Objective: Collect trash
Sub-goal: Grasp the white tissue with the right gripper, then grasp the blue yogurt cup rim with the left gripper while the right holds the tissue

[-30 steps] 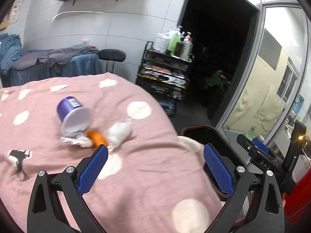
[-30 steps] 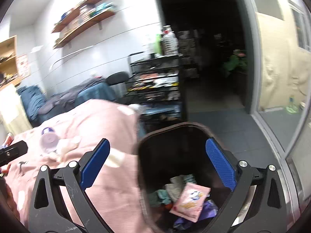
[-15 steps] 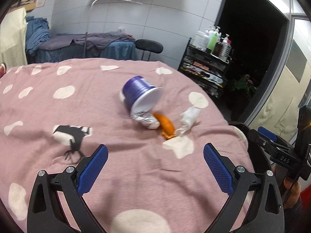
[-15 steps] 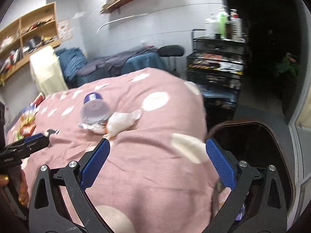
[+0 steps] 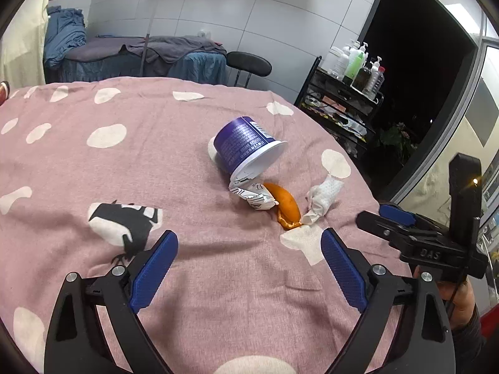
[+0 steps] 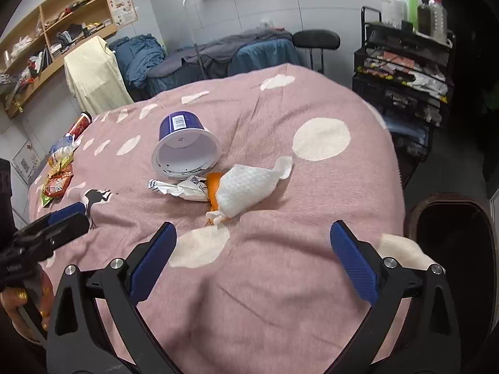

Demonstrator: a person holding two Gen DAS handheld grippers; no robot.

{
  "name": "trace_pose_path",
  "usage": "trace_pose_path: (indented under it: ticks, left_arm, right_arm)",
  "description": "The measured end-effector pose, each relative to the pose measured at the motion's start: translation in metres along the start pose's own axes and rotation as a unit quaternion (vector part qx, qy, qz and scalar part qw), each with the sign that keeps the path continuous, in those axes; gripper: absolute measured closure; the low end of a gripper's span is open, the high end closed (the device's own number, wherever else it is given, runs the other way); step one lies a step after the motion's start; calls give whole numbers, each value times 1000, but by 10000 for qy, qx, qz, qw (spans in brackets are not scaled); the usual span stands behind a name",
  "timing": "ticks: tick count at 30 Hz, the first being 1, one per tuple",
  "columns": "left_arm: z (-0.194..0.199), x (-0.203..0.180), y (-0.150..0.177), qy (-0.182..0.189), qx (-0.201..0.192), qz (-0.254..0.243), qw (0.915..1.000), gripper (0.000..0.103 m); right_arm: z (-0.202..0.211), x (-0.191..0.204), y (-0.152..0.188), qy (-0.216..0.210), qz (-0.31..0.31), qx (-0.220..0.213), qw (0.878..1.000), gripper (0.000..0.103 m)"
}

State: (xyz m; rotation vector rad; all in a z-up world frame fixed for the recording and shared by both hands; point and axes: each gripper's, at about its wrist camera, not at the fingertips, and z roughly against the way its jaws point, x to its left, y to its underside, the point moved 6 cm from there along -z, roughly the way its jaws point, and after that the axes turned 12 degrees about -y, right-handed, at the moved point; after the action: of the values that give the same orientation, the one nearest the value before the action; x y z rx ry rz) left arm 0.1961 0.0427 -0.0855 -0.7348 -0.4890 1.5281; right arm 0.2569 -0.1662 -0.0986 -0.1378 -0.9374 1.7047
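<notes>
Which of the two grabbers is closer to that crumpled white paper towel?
Right, by a little. The right gripper faces the paper towel just ahead; the left gripper sits off to its side, aimed nearer the orange peel.

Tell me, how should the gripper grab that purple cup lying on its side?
Probably pinch the white rim of the purple cup, one finger going inside. It lies tipped over with its open mouth facing the right gripper, so coming from that near side looks easiest.

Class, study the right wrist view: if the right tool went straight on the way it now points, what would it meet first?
Probably the pink cloth just short of the crumpled white tissue, which lies next in line; depth is hard to judge. The right tool is open and empty.
</notes>
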Motion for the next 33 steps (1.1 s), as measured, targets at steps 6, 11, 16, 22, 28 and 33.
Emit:
trace_pose_path:
  ticks: [6, 11, 16, 22, 28, 33]
  left_arm:
    - [-18, -6, -3, -43, 267, -135, 9995, 17]
    - [-34, -13, -4, -74, 498, -347, 9981, 20]
    - [-46, -18, -6, -76, 609, -454, 9971, 25]
    - [-53, -15, -20, -201, 496, -411, 9977, 27]
    - [-64, -11, -46, -609, 268, -474, 9967, 28]
    - [-86, -17, -56, -959, 303, -693, 9925, 41]
  right_arm:
    - [-35, 5, -12, 118, 226, 464, 9986, 15]
    - [-62, 5, -17, 173, 350, 882, 9953, 29]
    - [-69, -3, -17, 14, 87, 921, 9957, 67]
    - [-52, -6, -19, -76, -72, 475, 9988, 74]
    - [-30, -9, -18, -59, -187, 168, 9997, 74]
    - [-13, -10, -14, -57, -200, -8, 9998, 74]
